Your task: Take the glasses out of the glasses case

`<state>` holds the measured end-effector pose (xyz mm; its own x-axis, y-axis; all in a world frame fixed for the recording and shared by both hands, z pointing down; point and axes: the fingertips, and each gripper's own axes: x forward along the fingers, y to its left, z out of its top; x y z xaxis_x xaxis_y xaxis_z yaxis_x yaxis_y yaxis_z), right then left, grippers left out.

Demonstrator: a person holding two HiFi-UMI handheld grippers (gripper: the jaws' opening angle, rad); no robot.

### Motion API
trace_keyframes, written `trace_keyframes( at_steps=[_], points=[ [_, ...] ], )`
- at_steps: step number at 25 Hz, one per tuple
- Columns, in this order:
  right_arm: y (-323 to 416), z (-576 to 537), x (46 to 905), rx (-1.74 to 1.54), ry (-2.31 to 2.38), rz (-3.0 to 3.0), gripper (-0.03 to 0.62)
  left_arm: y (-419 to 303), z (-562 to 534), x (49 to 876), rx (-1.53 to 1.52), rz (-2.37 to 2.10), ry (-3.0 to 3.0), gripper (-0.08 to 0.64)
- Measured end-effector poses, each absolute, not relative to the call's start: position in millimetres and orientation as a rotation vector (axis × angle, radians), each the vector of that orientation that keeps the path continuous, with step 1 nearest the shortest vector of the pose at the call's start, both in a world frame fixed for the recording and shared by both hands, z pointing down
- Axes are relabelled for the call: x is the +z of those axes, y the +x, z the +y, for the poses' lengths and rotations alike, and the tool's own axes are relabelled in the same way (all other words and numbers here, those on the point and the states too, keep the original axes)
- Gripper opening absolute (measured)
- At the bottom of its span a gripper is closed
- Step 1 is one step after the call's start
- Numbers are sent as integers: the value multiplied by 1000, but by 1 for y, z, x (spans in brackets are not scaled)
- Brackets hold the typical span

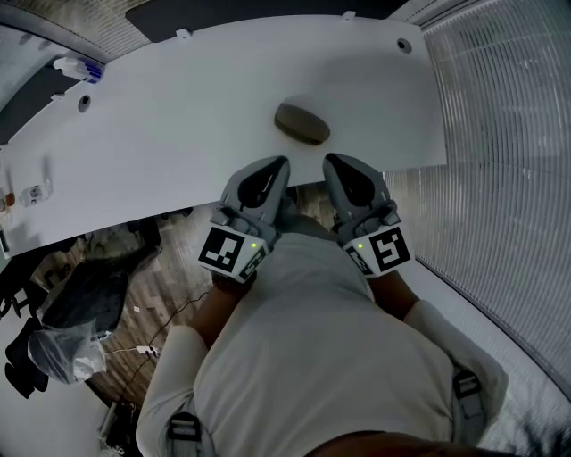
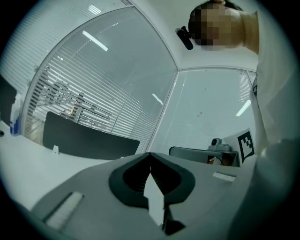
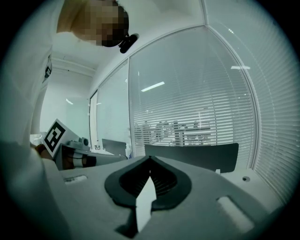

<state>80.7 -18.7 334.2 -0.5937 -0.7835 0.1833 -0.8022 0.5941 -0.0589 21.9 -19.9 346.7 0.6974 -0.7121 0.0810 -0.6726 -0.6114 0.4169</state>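
**While both claws sit closed, the glasses case lies shut on the table**

Where the left claw (image 2: 150, 153) meets at its tip, its two jaws are pressed together with nothing between them, only a thin line showing where the dark pads join. The right claw (image 3: 150, 158) is the same: jaws together and empty.

From the head view, both claws are on the person's side of the glasses case (image 1: 302, 123) and apart from it. The left claw (image 1: 282, 162) has its tip to the near left of the case, and the right claw (image 1: 328, 158) has its tip to the near right. The two tips lean in toward each other, with the case just beyond the gap between them. Further back from the case, each claw carries a cube with black and white squares, the left cube (image 1: 230, 252) and the right cube (image 1: 385, 250), close against the person's light shirt (image 1: 321, 366).

The case is an oval, brownish shell, closed, lying flat on the white table (image 1: 178, 116) not far from its near edge. Beyond the case, a dark panel (image 1: 250, 13) stands along the table's far edge. To the right of the case runs a wall of glass with blinds (image 1: 500, 134). Down to the left of the case, on the wood floor, lies a clear bag (image 1: 62, 353).
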Motion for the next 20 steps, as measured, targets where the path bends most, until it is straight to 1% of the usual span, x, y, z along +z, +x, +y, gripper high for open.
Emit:
trace_keyframes(
  at_steps=[2, 10, 16, 18, 20],
  points=[
    [83, -23, 345, 197, 1343, -2643, 2, 22, -22, 356, -121, -1067, 2474, 19],
    [91, -38, 392, 201, 1299, -2543, 2, 21, -35, 410, -73, -1064, 2383, 28],
    [81, -41, 420, 90, 1192, -2487, 3, 27, -39, 456, 19, -1025, 2344, 28],
    [80, -42, 434, 89, 1165, -2470, 23, 28, -41, 471, 38, -1022, 2316, 28],
    [78, -43, 447, 103, 1145, -2447, 23, 31, -42, 485, 63, -1005, 2296, 28]
  ],
)
